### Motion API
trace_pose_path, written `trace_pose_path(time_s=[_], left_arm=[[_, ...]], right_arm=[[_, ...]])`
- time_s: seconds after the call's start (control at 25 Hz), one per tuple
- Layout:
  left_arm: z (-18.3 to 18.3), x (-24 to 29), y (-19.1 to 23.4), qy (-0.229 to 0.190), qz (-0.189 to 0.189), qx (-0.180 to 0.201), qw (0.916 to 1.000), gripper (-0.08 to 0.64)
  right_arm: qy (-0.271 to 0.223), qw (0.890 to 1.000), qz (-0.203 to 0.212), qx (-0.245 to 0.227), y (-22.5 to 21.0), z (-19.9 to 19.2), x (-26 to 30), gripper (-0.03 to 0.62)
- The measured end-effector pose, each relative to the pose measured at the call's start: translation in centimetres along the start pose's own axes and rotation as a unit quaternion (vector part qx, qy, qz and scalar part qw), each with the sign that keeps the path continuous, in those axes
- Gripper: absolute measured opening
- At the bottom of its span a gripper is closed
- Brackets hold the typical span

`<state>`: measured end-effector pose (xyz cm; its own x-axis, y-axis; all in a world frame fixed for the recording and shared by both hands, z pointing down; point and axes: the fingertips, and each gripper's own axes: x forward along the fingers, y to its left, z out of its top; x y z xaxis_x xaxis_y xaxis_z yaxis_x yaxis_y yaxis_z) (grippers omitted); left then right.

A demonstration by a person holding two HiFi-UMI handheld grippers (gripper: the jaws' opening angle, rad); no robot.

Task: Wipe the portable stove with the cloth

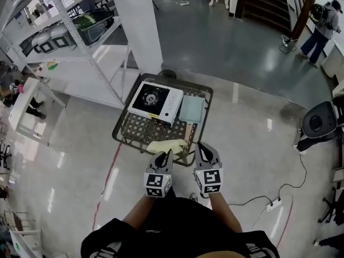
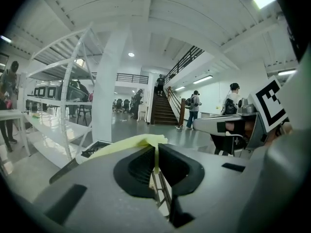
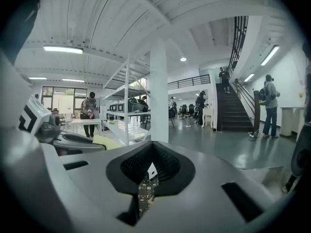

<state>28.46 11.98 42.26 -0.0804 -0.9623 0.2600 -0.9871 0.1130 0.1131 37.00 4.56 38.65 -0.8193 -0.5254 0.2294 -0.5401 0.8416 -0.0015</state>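
Here, in the head view, a dark wire-mesh table (image 1: pixel 130 130) stands in the middle of the frame on a glossy grey floor. On its far left part sits the white portable stove with a black round burner (image 1: pixel 152 102). Just right of the stove lies a pale grey-green square piece (image 1: pixel 192 109); whether it is cloth or a pad I cannot tell.

A soft yellow cloth (image 1: pixel 164 146) lies at the table's near edge, apart from the stove. The left gripper (image 1: pixel 167 153) has it: in the left gripper view its fingers (image 2: pixel 164 191) pinch a thin fold of the yellow cloth (image 2: pixel 129 144), which bunches up above the left gripper (image 2: pixel 156 154) towards the left of the frame.

The right gripper (image 1: pixel 200 145) hangs just right of the left one at the same table edge. In the right gripper view the fingers of the right gripper (image 3: pixel 148 171) are pressed together with nothing between them.

A white square pillar (image 1: pixel 137 20) and white metal shelving (image 1: pixel 64 31) fill the upper left of the head view.
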Motion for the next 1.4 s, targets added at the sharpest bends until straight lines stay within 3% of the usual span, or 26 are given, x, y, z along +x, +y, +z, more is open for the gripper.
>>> trace_pose_path(time_s=[0.36, 0.6, 0.72, 0.88, 1.12, 1.28, 1.4], left_arm=[[3.4, 6.4, 13.8, -0.011, -0.026, -0.019, 0.9994, 0.028], [2.4, 8.4, 19.8, 0.031, -0.073, -0.013, 0.9968, 0.028], [0.7, 10.3, 21.5, 0.055, -0.071, -0.006, 0.9959, 0.028], [-0.5, 12.3, 21.4, 0.076, -0.062, -0.011, 0.9951, 0.028], [-1.1, 13.8, 17.6, 0.098, -0.051, -0.028, 0.9934, 0.028], [-1.0, 15.3, 13.2, 0.098, -0.07, -0.003, 0.9928, 0.028], [-1.2, 15.2, 12.0, 0.11, -0.079, 0.007, 0.9908, 0.028]], right_arm=[[0.018, 1.0, 0.002, -0.016, 4.4, 3.5, 13.1, 0.005], [0.071, 0.997, -0.002, -0.007, 6.8, 1.6, 17.7, 0.005], [0.093, 0.996, -0.001, -0.01, 6.5, 0.2, 18.5, 0.005], [0.111, 0.994, -0.001, -0.004, 4.6, -1.1, 18.9, 0.005], [0.073, 0.997, 0.022, 0.004, 1.9, 1.5, 19.8, 0.005], [0.045, 0.999, 0.029, -0.005, -0.5, 2.0, 19.4, 0.005], [0.06, 0.998, 0.013, 0.029, -1.2, 0.2, 18.2, 0.005]])
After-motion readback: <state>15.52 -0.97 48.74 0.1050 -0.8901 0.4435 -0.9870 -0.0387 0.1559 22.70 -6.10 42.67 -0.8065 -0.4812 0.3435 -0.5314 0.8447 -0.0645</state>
